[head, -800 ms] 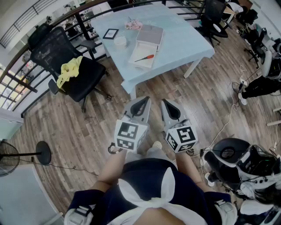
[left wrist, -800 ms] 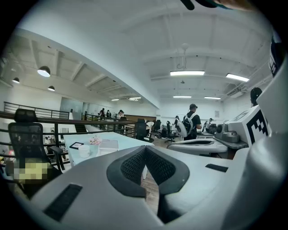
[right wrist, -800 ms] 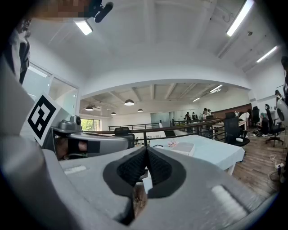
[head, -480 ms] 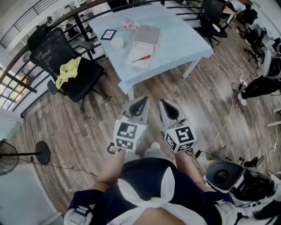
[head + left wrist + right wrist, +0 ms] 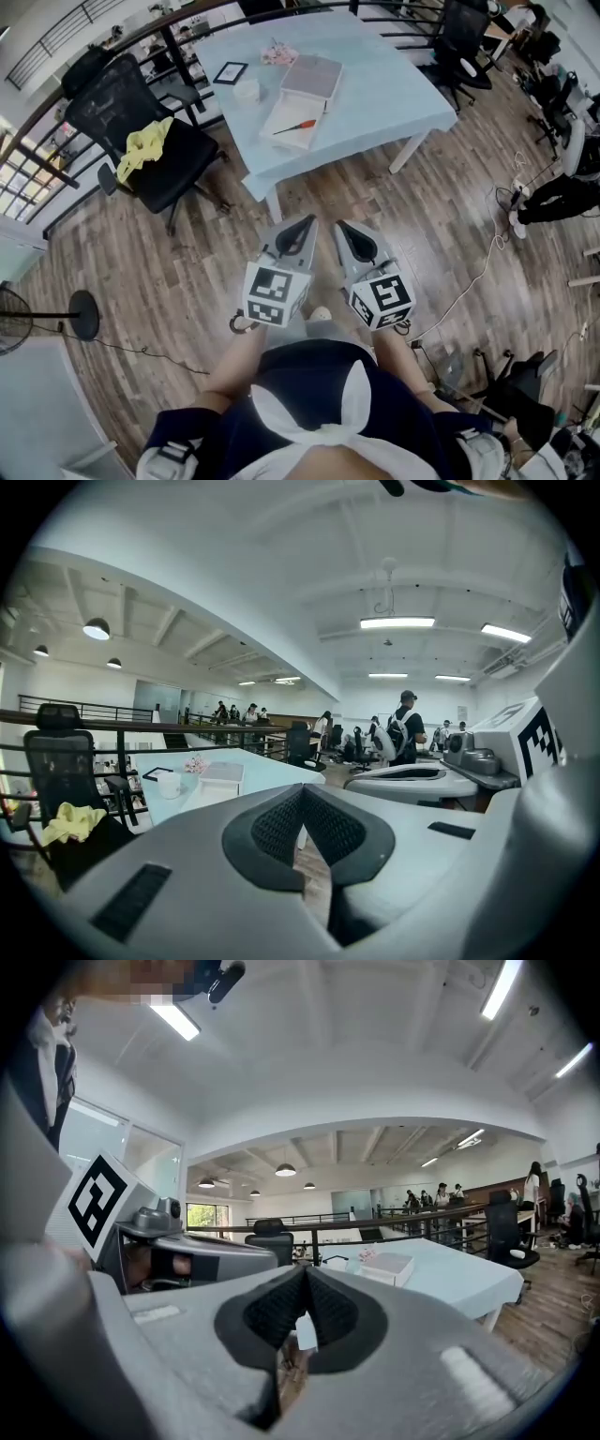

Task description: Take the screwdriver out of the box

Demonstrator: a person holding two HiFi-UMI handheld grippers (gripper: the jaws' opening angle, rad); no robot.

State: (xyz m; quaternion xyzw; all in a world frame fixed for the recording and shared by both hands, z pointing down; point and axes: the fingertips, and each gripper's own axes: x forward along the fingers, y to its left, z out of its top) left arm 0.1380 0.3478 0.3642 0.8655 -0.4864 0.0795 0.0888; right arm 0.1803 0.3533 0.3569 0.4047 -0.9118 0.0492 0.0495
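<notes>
A red-handled screwdriver lies in the open white box on the light-blue table, with the box's grey lid just behind it. My left gripper and right gripper are held side by side over the wooden floor, well short of the table. Both are shut with nothing between their jaws. In the left gripper view the left gripper points toward the table. The right gripper also faces the table, with the box far ahead.
A white cup, a small framed picture and a pink object also sit on the table. A black office chair with a yellow cloth stands at the table's left. Cables and more chairs lie to the right.
The whole scene has slid a little in the head view, with the equipment at lower right drifting out of frame. Both grippers stay side by side, shut and empty.
</notes>
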